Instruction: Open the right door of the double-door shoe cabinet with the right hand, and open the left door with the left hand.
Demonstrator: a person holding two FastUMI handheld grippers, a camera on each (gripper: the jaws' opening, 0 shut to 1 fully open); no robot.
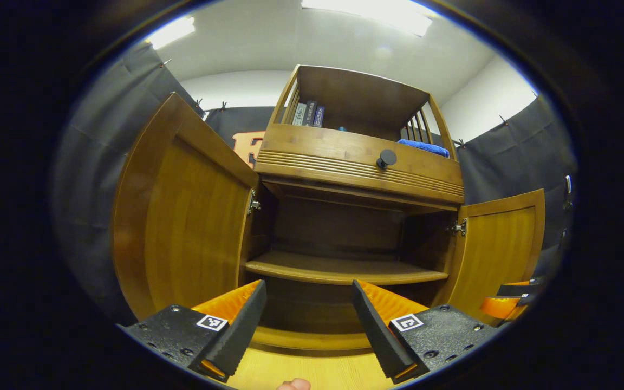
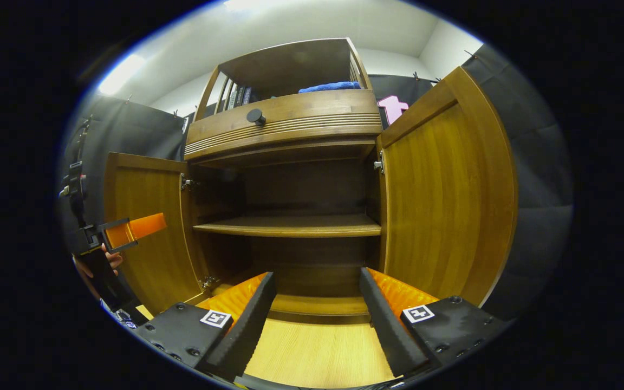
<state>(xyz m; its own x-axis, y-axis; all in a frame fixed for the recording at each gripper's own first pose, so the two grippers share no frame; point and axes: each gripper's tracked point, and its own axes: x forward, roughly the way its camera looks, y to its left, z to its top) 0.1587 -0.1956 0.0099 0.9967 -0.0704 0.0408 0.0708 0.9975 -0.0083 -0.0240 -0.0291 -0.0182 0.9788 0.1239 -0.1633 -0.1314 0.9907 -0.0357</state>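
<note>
Now both shoe cabinet (image 1: 344,227) doors stand open.

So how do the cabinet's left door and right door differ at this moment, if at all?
Both stand open. The left door hinges on the cabinet's left side and swings out leftward; the right door hinges on the right side and swings out rightward. In the right gripper view, the left gripper sits in front of the left door, while nothing sits before the right door. They share the same brown wood, framed panel and metal hinges, and neither is gripped.
</note>
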